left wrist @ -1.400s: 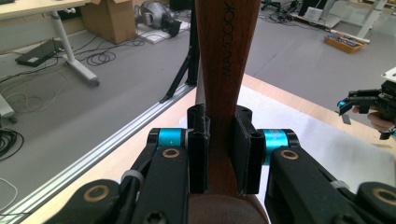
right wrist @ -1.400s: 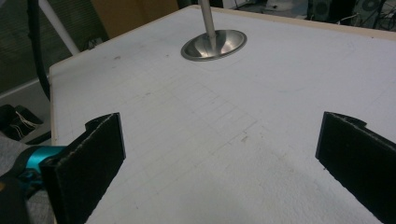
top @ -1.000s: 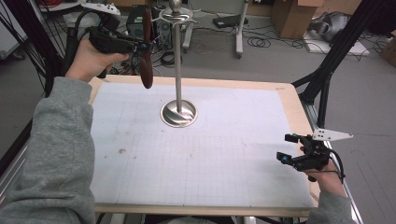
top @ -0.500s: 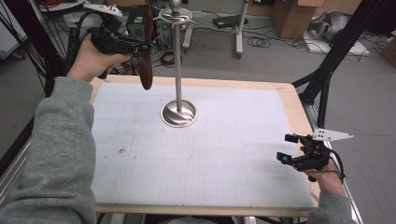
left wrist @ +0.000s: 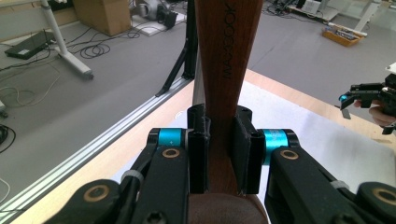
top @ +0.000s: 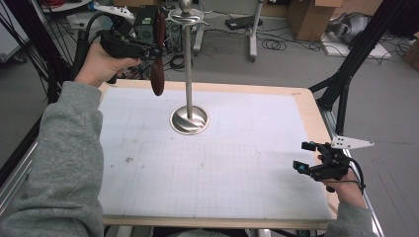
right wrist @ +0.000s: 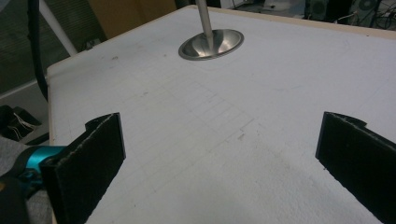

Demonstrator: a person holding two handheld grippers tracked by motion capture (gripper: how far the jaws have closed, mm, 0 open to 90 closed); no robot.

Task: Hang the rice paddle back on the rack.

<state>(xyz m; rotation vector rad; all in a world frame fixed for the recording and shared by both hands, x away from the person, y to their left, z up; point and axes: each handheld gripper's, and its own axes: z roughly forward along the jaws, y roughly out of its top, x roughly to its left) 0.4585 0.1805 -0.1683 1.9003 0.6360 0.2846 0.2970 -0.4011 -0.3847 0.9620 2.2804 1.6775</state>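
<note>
Wooden utensil (left wrist: 224,70) reads "MAXCOOK" down its handle, seen in left gripper view. Left gripper (top: 150,49) is clamped on that handle, pads tight on both sides; utensil hangs upright above the table's (top: 306,106) far-left corner, just beside the stand (top: 188,74), not touching it. In high view the rounded wooden end (top: 157,81) points down, clear of the mat (top: 222,168). Right gripper (top: 307,158) sits low by the right edge w/ jaws wide apart, nothing between them. Lots of bare mat between the two. Right gripper view shows the stand's base (right wrist: 211,44) and faint grid lines; cables on the floor beyond.
</note>
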